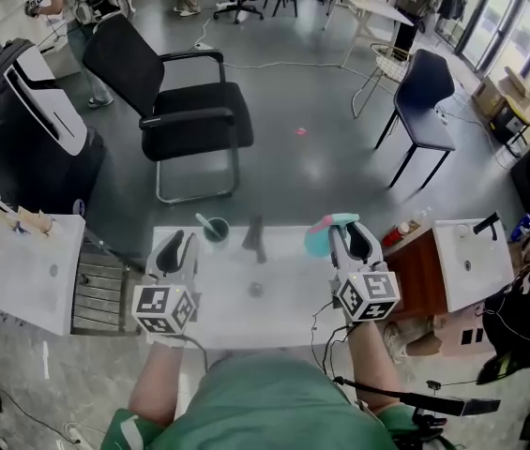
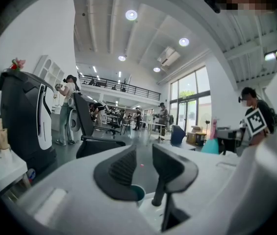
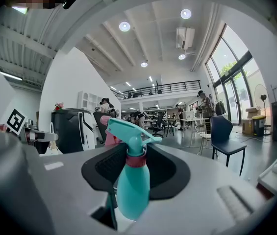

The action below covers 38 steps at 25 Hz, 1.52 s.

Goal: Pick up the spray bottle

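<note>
Right gripper (image 3: 131, 156) has its fingers closed on the teal spray bottle (image 3: 131, 187). They clamp the body just below the pink collar, and the trigger head pokes out past the fingertips. From the head view the bottle is over the far edge of the white worktop (image 1: 283, 319), well to the right of the green cup (image 1: 215, 230). Left gripper (image 1: 178, 244) is just left of the cup, fingers partly apart with nothing between them. A black object (image 1: 255, 238) stands just right of the cup.
</note>
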Each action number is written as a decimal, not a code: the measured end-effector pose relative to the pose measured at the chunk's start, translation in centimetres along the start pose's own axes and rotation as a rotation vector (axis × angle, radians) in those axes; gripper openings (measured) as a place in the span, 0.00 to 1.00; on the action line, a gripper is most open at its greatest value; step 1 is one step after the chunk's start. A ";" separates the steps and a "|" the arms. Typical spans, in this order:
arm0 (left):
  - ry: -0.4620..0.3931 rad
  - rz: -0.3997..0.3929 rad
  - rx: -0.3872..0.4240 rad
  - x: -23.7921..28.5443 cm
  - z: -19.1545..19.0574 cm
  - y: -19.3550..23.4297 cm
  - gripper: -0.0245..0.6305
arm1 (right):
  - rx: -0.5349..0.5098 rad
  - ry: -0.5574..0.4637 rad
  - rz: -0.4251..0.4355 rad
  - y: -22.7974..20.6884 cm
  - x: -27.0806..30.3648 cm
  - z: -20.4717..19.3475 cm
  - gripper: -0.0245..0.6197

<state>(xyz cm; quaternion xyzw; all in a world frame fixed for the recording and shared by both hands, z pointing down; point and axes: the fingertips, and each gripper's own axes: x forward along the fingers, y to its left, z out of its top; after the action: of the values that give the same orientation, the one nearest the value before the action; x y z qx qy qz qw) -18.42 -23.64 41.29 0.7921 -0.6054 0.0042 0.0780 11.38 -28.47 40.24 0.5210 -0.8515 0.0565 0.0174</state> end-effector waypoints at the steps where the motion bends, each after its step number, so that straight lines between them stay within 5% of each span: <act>1: -0.004 -0.003 0.000 0.2 0.1 0.0 0.19 | 0.002 0.001 0.000 0.0 0.0 -0.2 0.24; 38: 0.014 0.028 -0.001 -0.3 -0.3 1.1 0.19 | -0.021 -0.012 -0.003 -0.3 -0.6 0.0 0.24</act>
<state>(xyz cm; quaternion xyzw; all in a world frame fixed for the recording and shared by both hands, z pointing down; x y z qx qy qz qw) -19.57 -23.57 41.70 0.7834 -0.6159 0.0105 0.0824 11.98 -28.06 40.20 0.5224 -0.8513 0.0443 0.0178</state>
